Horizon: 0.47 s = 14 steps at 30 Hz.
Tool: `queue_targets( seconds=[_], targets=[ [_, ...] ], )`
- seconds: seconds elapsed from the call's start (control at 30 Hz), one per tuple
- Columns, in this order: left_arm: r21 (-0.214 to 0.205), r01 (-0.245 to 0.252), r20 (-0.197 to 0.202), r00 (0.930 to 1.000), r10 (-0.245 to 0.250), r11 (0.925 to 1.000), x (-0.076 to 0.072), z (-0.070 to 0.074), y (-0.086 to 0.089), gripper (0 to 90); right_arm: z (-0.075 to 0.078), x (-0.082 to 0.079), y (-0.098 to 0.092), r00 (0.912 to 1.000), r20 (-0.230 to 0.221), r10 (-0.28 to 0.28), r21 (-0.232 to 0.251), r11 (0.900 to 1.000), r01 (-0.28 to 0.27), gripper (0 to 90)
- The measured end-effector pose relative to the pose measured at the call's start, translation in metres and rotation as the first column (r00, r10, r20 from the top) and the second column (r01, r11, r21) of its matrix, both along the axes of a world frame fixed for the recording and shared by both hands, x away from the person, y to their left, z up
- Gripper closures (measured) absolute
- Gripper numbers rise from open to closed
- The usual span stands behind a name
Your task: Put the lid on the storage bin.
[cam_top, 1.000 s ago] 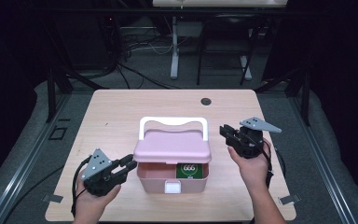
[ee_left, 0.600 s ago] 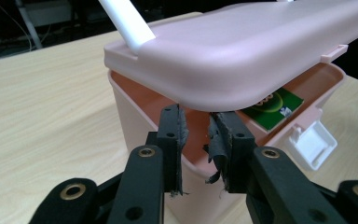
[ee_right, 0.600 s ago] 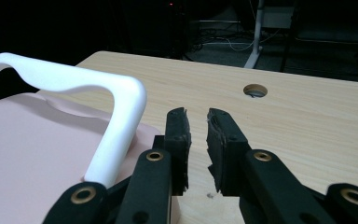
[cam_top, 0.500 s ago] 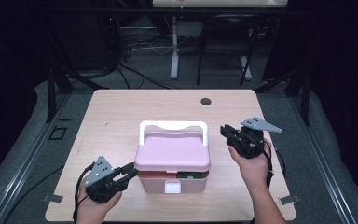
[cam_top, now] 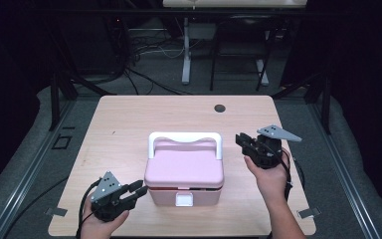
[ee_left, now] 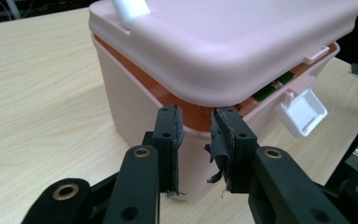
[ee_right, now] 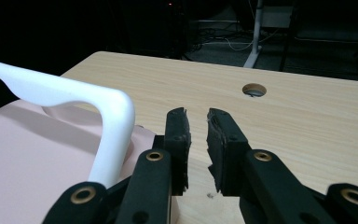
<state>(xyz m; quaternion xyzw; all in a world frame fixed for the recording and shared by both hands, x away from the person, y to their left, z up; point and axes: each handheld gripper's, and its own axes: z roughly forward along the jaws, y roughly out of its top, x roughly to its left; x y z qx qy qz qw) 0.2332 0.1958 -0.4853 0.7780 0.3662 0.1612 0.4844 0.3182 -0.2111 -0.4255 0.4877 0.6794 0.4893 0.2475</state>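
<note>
Black jaws of the left gripper (cam_top: 135, 190) at the near left corner of the pink box (cam_top: 184, 172), just opened a little, narrowly parted, nothing pinched between. Box near table (cam_top: 129, 119) centre, towards the front edge; pink lid (ee_left: 223, 42) lowered but not fully seated, orange rim and something green visible under it, white latch (ee_left: 303, 112) hanging loose. White handle (cam_top: 185, 139) upright at the back. Right gripper (cam_top: 242, 141) beside that handle, slightly parted, empty.

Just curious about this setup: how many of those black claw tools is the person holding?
2: the left gripper by the pink box's front-left corner, the right gripper beside its white handle.
</note>
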Motion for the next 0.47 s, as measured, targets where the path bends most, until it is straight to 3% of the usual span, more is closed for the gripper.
queue_targets(
  seconds=[0.17, 0.27, 0.47],
  targets=[
    [0.019, 0.003, -0.021, 0.9998, -0.002, 0.9998, -0.0015, -0.0054, 0.0016, 69.4, -0.0005, 0.0003, 0.0000, 1.0000, 0.004, -0.001, 0.003, 1.0000, 0.001, 77.8],
    [-0.001, -0.006, -0.027, 0.9996, 0.006, 1.0000, -0.0023, -0.0083, 0.0032, 67.2, -0.0006, 0.0003, 0.0002, 1.0000, 0.006, -0.001, 0.004, 1.0000, 0.001, 77.5],
    [0.000, -0.020, -0.023, 0.9995, 0.020, 0.9998, -0.0033, -0.0097, 0.0053, 65.0, -0.0001, 0.0000, -0.0001, 1.0000, 0.009, 0.001, 0.009, 1.0000, -0.001, 75.1]
  ],
)
